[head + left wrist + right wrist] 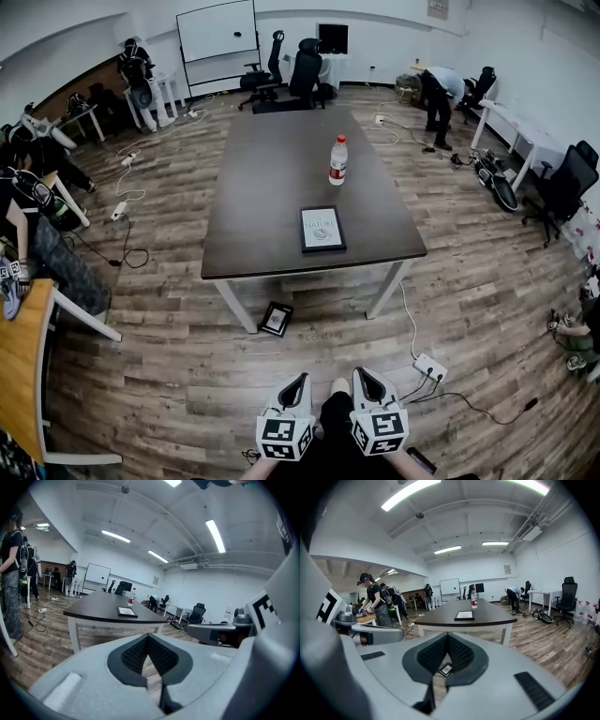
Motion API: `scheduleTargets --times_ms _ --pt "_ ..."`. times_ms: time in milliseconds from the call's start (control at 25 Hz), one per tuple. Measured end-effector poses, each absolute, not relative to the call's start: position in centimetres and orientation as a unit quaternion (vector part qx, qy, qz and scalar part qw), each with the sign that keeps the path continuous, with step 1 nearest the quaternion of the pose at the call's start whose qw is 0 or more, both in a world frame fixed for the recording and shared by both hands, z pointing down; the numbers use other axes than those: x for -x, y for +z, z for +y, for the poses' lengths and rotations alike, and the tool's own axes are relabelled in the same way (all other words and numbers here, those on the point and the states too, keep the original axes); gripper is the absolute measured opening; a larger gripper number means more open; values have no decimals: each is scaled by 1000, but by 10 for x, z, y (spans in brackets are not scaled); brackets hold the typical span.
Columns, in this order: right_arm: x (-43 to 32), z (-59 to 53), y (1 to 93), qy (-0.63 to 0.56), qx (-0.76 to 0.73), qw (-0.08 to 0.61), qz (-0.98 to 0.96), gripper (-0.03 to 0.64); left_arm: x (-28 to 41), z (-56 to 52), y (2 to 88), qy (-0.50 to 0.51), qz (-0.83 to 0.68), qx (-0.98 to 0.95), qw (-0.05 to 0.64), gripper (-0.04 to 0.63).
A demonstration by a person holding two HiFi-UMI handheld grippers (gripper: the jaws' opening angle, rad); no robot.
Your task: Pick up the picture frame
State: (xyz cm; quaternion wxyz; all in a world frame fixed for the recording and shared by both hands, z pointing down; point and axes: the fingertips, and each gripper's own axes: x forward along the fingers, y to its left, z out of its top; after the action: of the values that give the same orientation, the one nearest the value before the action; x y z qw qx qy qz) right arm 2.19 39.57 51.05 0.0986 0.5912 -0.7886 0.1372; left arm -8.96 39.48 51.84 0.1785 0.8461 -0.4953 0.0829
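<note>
A black picture frame (322, 230) with a white print lies flat near the front edge of the long dark table (272, 169); it also shows as the frame (127, 611) in the left gripper view and the frame (464, 615) in the right gripper view. A smaller black frame (276, 319) lies on the floor under the table's front edge, and it shows through the right gripper's pads as the small frame (446, 670). My left gripper (301, 379) and right gripper (360, 373) hang side by side over the floor, well short of the table, both shut and holding nothing.
A water bottle (338, 160) with a red cap stands on the table behind the frame. A power strip (431, 367) and cables lie on the floor at right. A wooden desk (19, 366) is at left. Office chairs and several people stand around the room's edges.
</note>
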Motion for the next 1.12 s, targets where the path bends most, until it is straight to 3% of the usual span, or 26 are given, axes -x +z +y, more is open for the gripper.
scheduleTargets --times_ms 720,1120 --pt "-100 224 508 134 -528 106 -832 6 8 242 515 98 -546 -812 181 9" --pt "-122 194 526 154 -514 120 -835 6 -21 210 525 109 -543 -810 192 9"
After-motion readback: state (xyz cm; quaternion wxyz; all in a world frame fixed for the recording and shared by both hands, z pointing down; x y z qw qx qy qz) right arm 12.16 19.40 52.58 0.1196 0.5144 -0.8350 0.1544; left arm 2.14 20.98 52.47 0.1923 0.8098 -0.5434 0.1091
